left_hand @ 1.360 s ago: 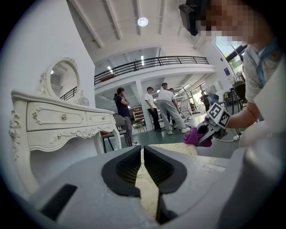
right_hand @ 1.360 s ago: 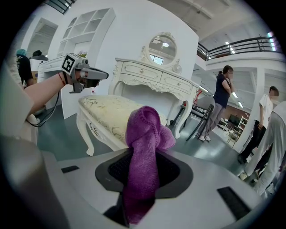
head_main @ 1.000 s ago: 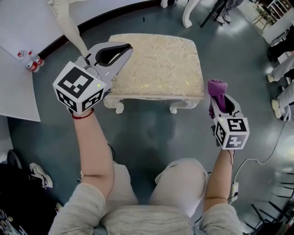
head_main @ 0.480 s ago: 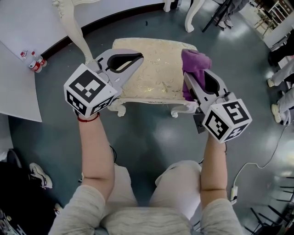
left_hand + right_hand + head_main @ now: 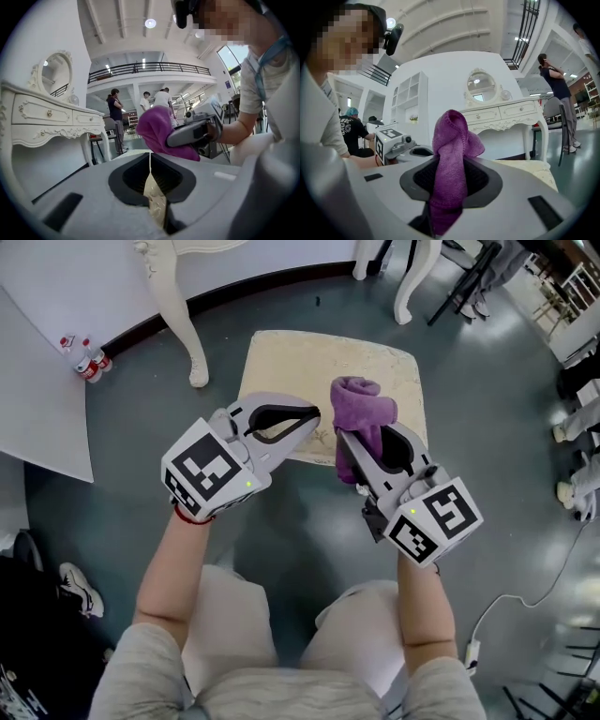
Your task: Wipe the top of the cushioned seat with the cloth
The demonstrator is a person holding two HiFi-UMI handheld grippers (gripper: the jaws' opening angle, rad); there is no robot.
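- Cloth (image 5: pixel 362 407): purple, bunched. It is clamped between the jaws of the right gripper (image 5: pixel 349 441). A rounded wad stands out past the tips and a tail runs back along the jaws towards the throat.
- Right gripper view confirms it: both jaws are pressed onto the cloth, which fills the gap from throat to tip. The wad folds over above the tips.
- Cushioned seat (image 5: pixel 291 362): cream, patterned top, carved pale frame. It lies ahead of and beneath both grippers' tips. In the head view the wad sits over the seat's near edge. Whether cloth and seat are in contact cannot be told.
- Left gripper (image 5: pixel 313 417): jaws drawn together, nothing held. In its own view only a thin slit remains between them, and the cream seat top shows through it.
- Spacing: the left tips point towards the cloth, close to its left side but not touching it. The two grippers sit side by side, angled in towards each other.
- Surroundings: a white dressing table leg (image 5: pixel 178 320) stands beyond the left gripper, off the seat's far left corner. Small bottles (image 5: pixel 89 357) stand on the floor, well apart to the left.
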